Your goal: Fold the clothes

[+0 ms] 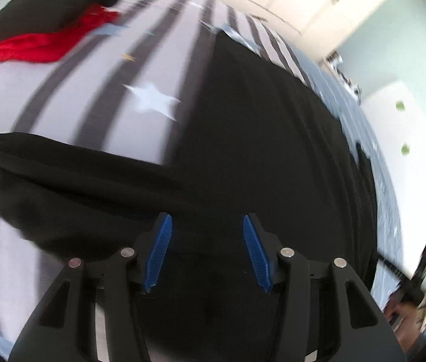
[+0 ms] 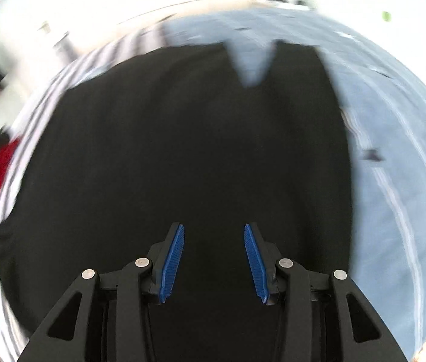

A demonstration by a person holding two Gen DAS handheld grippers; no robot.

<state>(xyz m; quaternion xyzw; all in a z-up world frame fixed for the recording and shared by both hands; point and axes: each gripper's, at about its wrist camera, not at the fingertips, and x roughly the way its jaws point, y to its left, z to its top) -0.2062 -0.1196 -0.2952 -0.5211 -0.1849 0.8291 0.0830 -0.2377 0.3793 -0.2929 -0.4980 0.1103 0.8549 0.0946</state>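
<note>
While your left gripper [image 1: 207, 229] and right gripper [image 2: 214, 238] hang with jaws apart and empty, the matte black garment [image 1: 243, 138] lies spread mid-frame on the striped, star-printed bedsheet [image 1: 98, 84]; soft red and black clothes [image 1: 41, 18] are heaped upper left.

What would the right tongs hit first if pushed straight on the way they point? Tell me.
Most likely the black garment spread on the bed; the right tongs stand open with dark cloth filling the view ahead. Blur hides how far off it lies.
</note>
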